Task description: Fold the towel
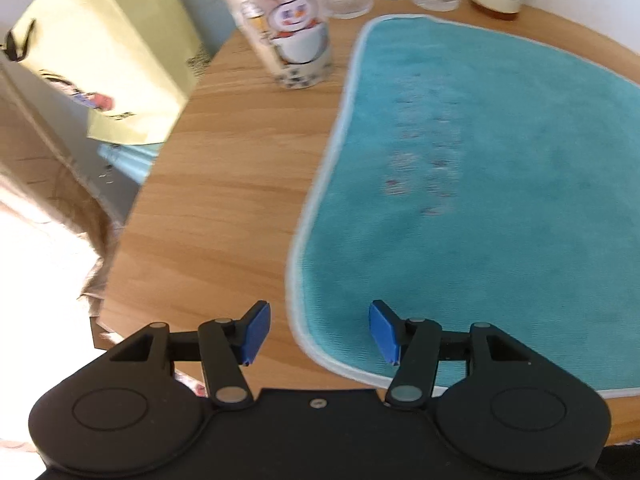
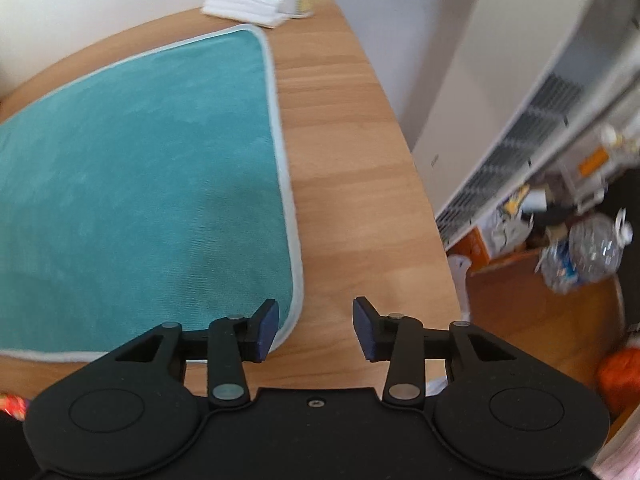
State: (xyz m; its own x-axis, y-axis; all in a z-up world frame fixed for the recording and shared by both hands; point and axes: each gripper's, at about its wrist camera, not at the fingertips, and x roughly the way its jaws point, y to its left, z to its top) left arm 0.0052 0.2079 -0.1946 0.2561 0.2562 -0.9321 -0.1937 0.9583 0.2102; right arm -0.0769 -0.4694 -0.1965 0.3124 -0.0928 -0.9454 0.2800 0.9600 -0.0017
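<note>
The teal towel (image 1: 500, 184) lay spread flat on the wooden table (image 1: 224, 184), unfolded. The left gripper (image 1: 320, 330) hung with its jaws wide apart, empty, over the towel's near left corner, while the right gripper (image 2: 316, 328) was likewise spread and empty at the towel's near right corner. A printed cup (image 1: 288, 28) stood just beside the towel's far left edge.

Teal towel (image 1: 500, 184), pale trim, flat, unfolded

We note a teal towel (image 1: 500, 184) with pale trim, wood-grain table (image 1: 224, 184), snowman-printed cup (image 1: 288, 28) upper centre, blue-padded black left gripper (image 1: 319, 332).
</note>
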